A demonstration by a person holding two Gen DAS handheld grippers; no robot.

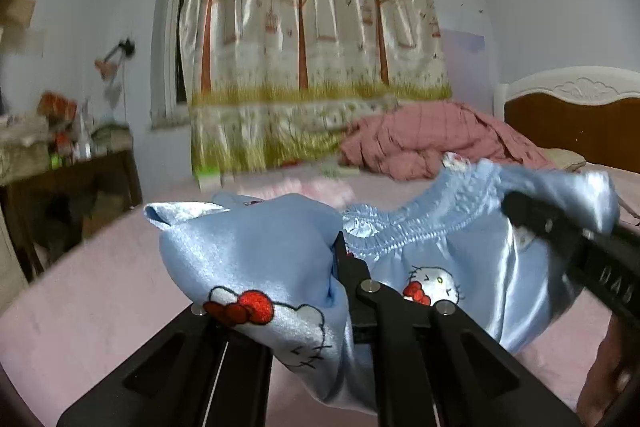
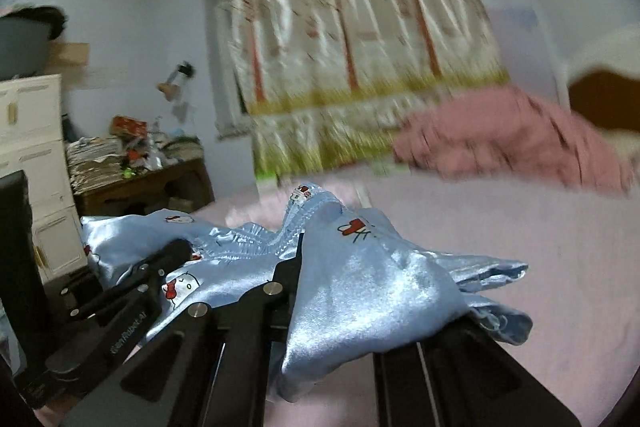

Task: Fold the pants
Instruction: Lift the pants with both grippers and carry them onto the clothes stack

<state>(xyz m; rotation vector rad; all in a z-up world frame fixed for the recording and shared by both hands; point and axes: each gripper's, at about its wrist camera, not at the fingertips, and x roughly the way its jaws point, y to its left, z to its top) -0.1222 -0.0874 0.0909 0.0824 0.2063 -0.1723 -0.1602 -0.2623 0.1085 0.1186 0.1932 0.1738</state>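
Note:
Light blue satin pants (image 1: 256, 251) printed with white cats and red bows hang lifted above the pink bed sheet (image 1: 92, 299). My left gripper (image 1: 340, 247) is shut on the pants beside the elastic waistband (image 1: 404, 227); fabric drapes over its left finger. My right gripper (image 2: 300, 247) is shut on the same pants (image 2: 360, 291) near the waistband (image 2: 256, 239), with cloth draped over its right finger. Each gripper shows in the other's view: the right one on the right edge (image 1: 520, 207), the left one at lower left (image 2: 176, 251).
A crumpled pink quilt (image 1: 432, 139) lies at the bed's far side by the wooden headboard (image 1: 572, 115). A tree-print curtain (image 1: 312, 47) covers the window. A cluttered dark desk (image 1: 68, 167) stands left of the bed, and a white cabinet (image 2: 32, 155) shows in the right wrist view.

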